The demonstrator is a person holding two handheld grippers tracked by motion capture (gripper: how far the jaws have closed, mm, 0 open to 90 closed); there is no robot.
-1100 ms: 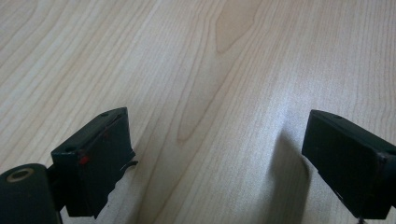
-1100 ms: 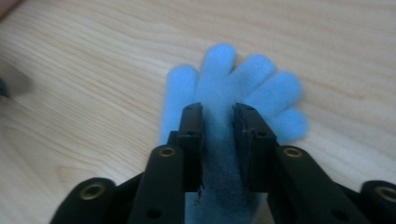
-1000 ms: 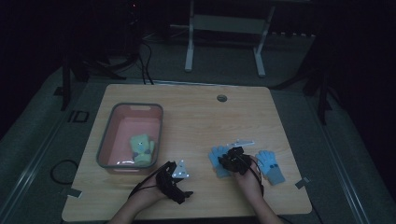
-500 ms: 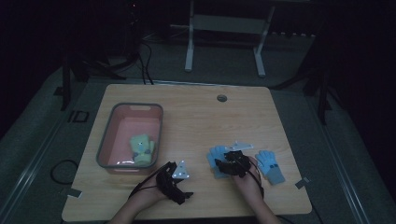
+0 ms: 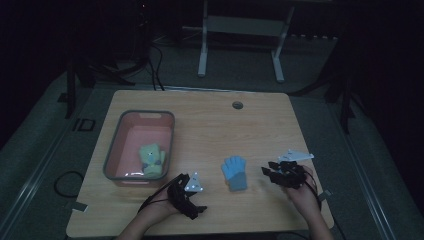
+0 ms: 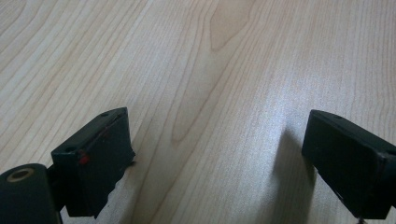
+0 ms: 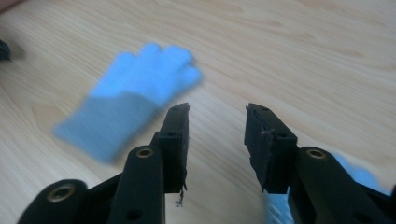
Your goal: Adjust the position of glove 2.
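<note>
The blue glove (image 5: 234,172) lies flat on the surface (image 5: 210,130), between the two claws and apart from both. The right claw (image 5: 270,172) sits just beside it, jaws partly apart with nothing between them; in the right gripper view the glove (image 7: 133,109) lies ahead and to the left of the jaws, so a straight close would likely catch only wood or a thin edge of cloth. A second bit of blue cloth (image 7: 359,177) shows under that claw's base, and it could be dragged along if the claw slides. The left claw (image 5: 192,200) rests wide open on bare wood near the front edge. The pink bin (image 5: 120,145) holds one pale green glove (image 5: 152,159), lying near its right wall.
</note>
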